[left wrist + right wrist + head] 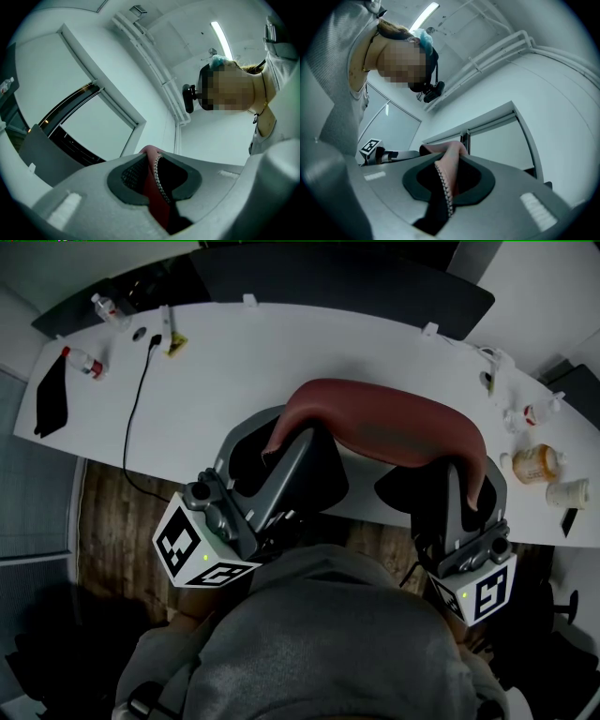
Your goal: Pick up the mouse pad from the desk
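- Already the mouse pad (384, 423) is hanging in the air above the near edge of the worktop (281, 352), about midway along that edge, and it is apparently touching the worktop nowhere.
- The left gripper (277, 454) is pinching the pad's left end. In the left gripper view its fingers (84, 201) are standing narrow, with the red sheet pressed edge-on between the dark pads.
- The right gripper (466, 493) is doing the same at the right end. Its fingers (511, 201) are closing to a thin slot on the sheet, whose dotted edge is running up through the gap.
- The pad's long axis is running from one pair of fingers to the other, roughly along the near edge of the worktop.
- Its middle is bowing upward in an arch, and its right end is folding down over the right fingers.
- Neither hand is sitting nearer, since each is gripping its own end. From each pair of fingers the sheet is rising up and forward, toward the far edge, as both grippers are tilting upward.
- The pick-up is looking nearly done. The next move is probably depending on both hands rising together at the same spacing, so the soft sheet is neither sagging nor slipping.
- An orange bottle (537, 463) near the right end and a black cable (134, 404) toward the left end are lying well apart from the pad.
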Available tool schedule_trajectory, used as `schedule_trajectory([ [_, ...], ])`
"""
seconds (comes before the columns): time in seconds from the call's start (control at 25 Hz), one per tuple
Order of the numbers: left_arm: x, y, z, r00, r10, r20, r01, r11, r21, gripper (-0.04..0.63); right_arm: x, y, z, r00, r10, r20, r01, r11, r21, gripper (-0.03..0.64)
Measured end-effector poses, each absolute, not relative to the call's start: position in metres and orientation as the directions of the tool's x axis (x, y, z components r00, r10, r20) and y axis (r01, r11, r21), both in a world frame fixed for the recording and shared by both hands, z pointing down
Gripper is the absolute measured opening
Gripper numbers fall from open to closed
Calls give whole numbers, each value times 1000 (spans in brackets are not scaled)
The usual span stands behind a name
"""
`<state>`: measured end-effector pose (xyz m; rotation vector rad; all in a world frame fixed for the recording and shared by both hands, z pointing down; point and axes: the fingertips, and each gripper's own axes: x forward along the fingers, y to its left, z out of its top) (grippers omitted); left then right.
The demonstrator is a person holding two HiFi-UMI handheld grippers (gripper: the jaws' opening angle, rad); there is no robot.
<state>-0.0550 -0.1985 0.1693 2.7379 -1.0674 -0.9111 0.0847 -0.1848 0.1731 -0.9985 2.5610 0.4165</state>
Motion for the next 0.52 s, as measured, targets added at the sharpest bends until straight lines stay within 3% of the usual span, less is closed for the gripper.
schedule_trajectory([
  [0.52,-55,-199,162,589,-625,-512,-601,-763,240,71,85,-185,167,-685,-577,-445,-692,706,151,48],
])
